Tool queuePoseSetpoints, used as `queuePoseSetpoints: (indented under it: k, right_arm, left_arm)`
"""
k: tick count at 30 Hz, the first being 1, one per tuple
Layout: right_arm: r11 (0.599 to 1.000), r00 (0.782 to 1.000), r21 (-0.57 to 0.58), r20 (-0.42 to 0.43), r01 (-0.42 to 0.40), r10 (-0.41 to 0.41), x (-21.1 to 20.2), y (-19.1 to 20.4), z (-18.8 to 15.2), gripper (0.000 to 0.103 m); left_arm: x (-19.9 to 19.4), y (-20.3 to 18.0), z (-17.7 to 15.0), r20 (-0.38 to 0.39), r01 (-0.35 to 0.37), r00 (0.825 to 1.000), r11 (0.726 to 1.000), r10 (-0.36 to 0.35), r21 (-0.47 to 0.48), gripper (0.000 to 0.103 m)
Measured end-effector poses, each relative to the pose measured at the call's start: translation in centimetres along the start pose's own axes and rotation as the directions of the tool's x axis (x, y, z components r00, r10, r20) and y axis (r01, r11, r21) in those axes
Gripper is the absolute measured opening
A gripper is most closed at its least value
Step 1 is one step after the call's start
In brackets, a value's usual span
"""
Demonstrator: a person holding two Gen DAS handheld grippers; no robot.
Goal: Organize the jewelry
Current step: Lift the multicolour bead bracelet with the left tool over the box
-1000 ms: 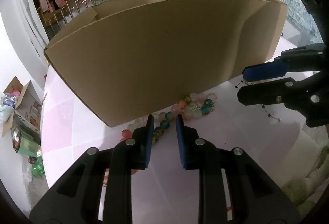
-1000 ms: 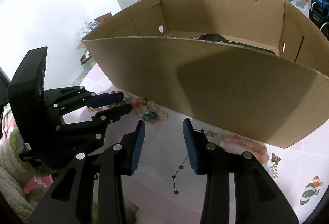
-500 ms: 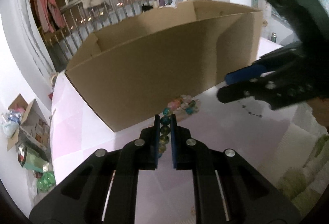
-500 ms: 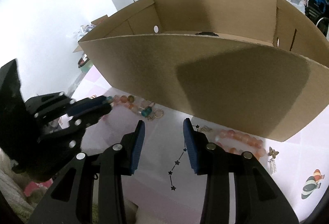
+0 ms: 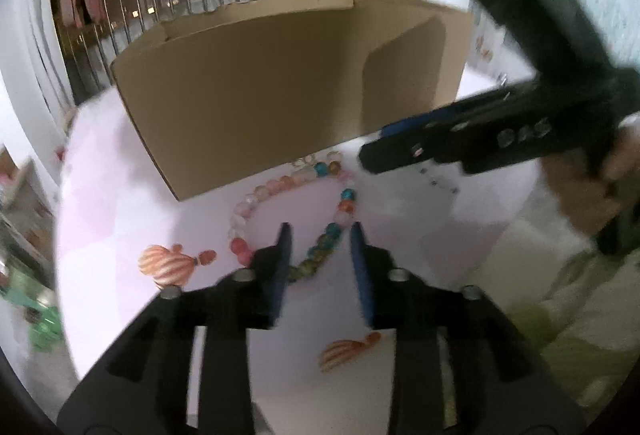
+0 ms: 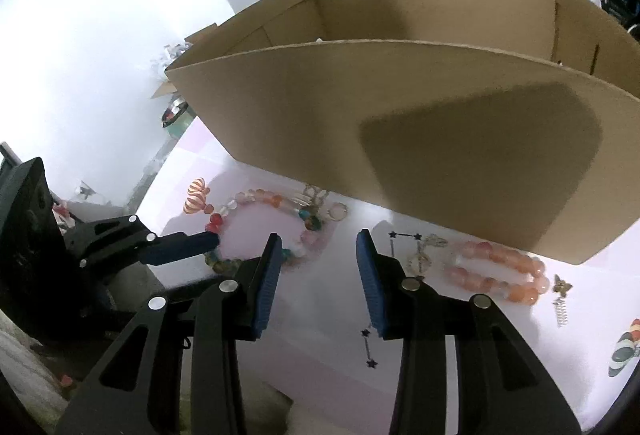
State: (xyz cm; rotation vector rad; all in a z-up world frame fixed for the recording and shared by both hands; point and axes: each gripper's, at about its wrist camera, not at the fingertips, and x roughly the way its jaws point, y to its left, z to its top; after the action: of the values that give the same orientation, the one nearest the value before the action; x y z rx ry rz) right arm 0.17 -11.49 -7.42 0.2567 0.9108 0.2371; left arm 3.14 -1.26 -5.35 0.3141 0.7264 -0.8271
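A multicoloured bead necklace (image 5: 296, 191) lies in an open loop on the pale pink tabletop (image 5: 120, 203), just in front of the cardboard box (image 5: 280, 83). Its beads are round and glossy: milky pink and clear ones along the side nearest the box, teal, orange and mottled green ones along the strand that runs away from it. That strand passes between the blue ribbed pads of the left gripper (image 5: 320, 239), whose jaws are opening; the pads stand clear of the beads on either side and press on nothing.

Farther along the front wall of the box lies a coiled bracelet of smooth peach beads (image 6: 500, 269), with a thin black star chain (image 6: 404, 236), some small metal ring charms (image 6: 424, 251) and a little butterfly earring (image 6: 562, 285) around it. The right gripper (image 6: 318, 271) hovers before the box between the two bead pieces, its jaws spread with only bare tabletop between them.

The box is plain brown corrugated board, open at the top, with a ragged torn rim on its far wall. Printed striped balloon shapes (image 5: 164, 267) decorate the tabletop on the necklace's side of the box.
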Motion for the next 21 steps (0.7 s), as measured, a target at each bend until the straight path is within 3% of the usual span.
queuePoseSetpoints:
  k: [3, 8, 15, 21]
  right_arm:
    - [1.000, 1.000, 0.001, -0.005, -0.007, 0.007, 0.4, 0.3, 0.1, 0.037]
    - [1.000, 1.000, 0.005, -0.023, -0.002, 0.002, 1.3, 0.8, 0.1, 0.032]
    - [1.000, 0.999, 0.006, -0.041, 0.028, -0.028, 2.3, 1.3, 0.2, 0.029]
    - [0.999, 0.998, 0.011, -0.051, 0.036, -0.036, 2.9, 2.0, 0.6, 0.028]
  left_arm:
    - [-0.6, 1.6, 0.0, 0.023, 0.054, 0.998, 0.993, -0.052, -0.103, 0.031]
    - [-0.1, 4.0, 0.6, 0.006, -0.033, 0.999, 0.978, 0.035, -0.204, 0.031]
    - [2.6, 4.6, 1.6, -0.077, -0.106, 0.993, 0.978, 0.093, -0.179, 0.030]
    - [3.2, 4.2, 1.8, -0.090, -0.128, 0.989, 0.982, 0.116, -0.140, 0.014]
